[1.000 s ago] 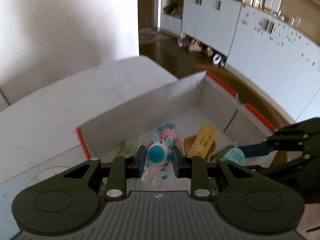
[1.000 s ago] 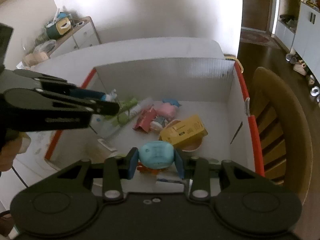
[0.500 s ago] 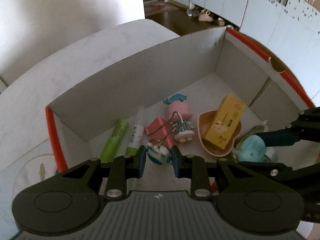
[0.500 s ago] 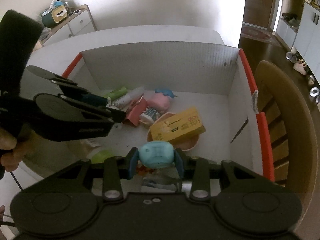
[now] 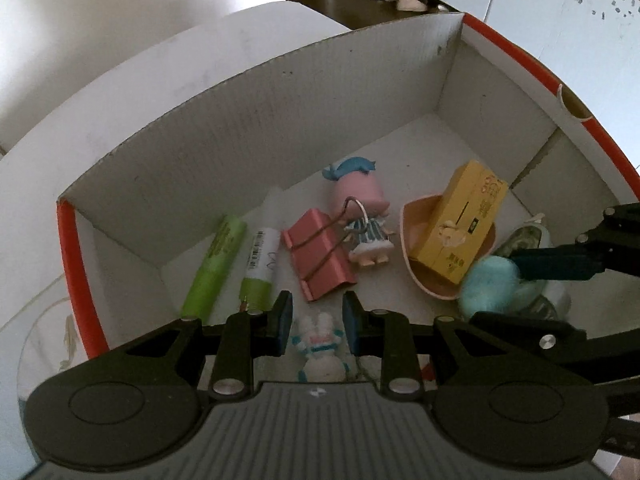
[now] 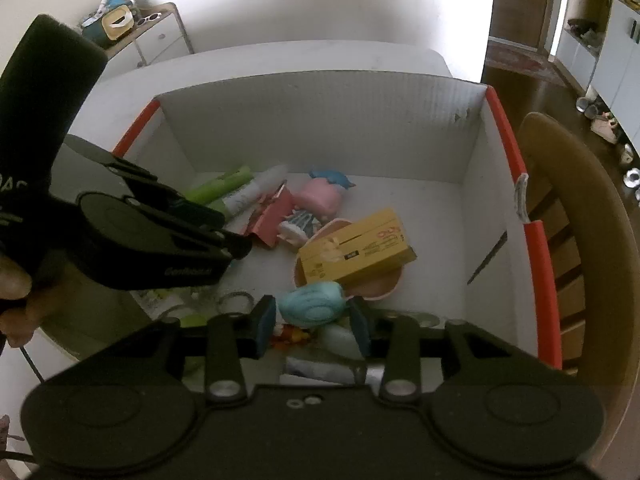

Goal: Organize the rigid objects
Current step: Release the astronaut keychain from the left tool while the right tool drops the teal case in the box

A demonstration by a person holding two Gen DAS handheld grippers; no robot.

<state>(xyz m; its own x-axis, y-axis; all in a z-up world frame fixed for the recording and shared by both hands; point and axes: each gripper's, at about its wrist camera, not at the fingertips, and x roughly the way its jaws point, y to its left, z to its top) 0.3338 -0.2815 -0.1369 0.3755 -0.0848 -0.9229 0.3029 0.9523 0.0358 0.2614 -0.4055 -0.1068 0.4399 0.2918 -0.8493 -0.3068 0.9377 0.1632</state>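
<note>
My left gripper point(image 5: 318, 322) is low inside the white cardboard box point(image 5: 280, 120), shut on a small white-and-blue bunny figure point(image 5: 319, 346) that hangs tipped between the pads. My right gripper point(image 6: 314, 322) is over the box's near right part. Its jaws are opening. A teal rounded toy point(image 6: 312, 305) sits tilted between them with a gap at the right pad. In the left wrist view that teal toy point(image 5: 490, 286) is blurred beside a right finger point(image 5: 556, 269).
On the box floor lie a yellow carton point(image 5: 464, 220) in a pink dish point(image 5: 412, 256), a pink binder clip point(image 5: 320, 256), a pink doll point(image 5: 360, 208) and two green tubes point(image 5: 218, 260). A wooden chair point(image 6: 580, 220) stands right of the box.
Both grippers sank into the box. The bunny figure swung lower between the left pads. The right jaws parted slightly and the teal toy tilted loose.
</note>
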